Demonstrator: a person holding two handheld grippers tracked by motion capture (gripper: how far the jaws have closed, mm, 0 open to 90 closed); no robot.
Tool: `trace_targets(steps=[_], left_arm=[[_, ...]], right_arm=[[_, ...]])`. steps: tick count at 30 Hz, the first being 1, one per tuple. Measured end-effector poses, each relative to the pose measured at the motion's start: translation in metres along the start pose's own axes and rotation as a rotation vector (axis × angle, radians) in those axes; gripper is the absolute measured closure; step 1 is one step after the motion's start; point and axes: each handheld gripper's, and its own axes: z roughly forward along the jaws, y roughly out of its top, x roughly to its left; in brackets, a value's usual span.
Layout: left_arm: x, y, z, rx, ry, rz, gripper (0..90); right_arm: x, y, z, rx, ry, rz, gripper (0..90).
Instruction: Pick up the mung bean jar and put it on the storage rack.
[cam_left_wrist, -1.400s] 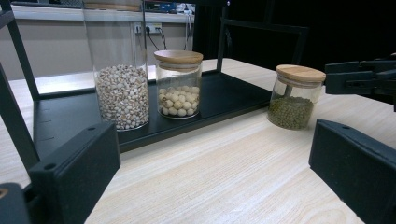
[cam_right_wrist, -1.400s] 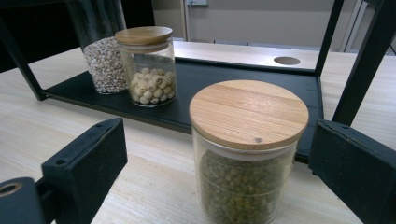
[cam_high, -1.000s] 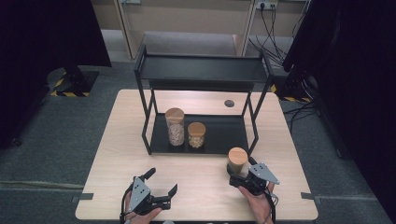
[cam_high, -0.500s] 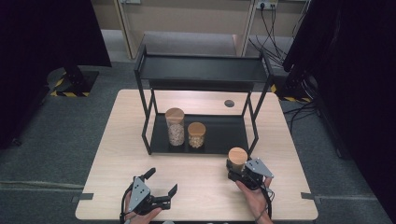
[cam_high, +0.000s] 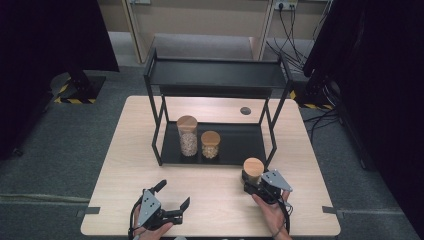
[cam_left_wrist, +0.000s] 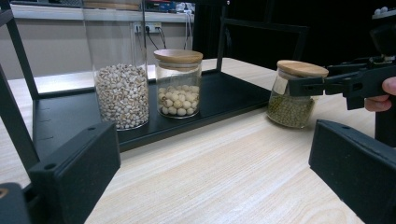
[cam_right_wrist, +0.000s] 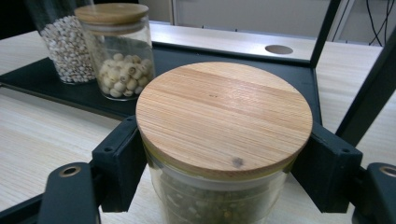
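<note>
Since the earlier frame, right hand-held gripper (cam_high: 251, 181) jaws have just closed, now pinching the green-bean jar (cam_right_wrist: 219, 158) below its wooden lid (cam_high: 253, 167), near worktop (cam_high: 125, 150) front-right corner. I'd judge glass: slippery, heavy, fragile. Left hand-held gripper (cam_high: 172, 202) spread, idle.

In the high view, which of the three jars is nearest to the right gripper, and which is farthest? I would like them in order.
1. Green-bean jar: between the fingers of the right gripper, on the table in front of the shelf.
2. Short jar: on the shelf's lower tray, to the left.
3. Tall jar: further left on the tray.
</note>
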Motion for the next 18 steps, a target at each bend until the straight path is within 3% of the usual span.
trace_targets(steps=[18], left_arm=[[0.000,0.000,-0.001,-0.001,0.003,-0.002,1.5]], right_arm=[[0.012,0.024,0.014,-0.036,0.055,-0.026,25.2]])
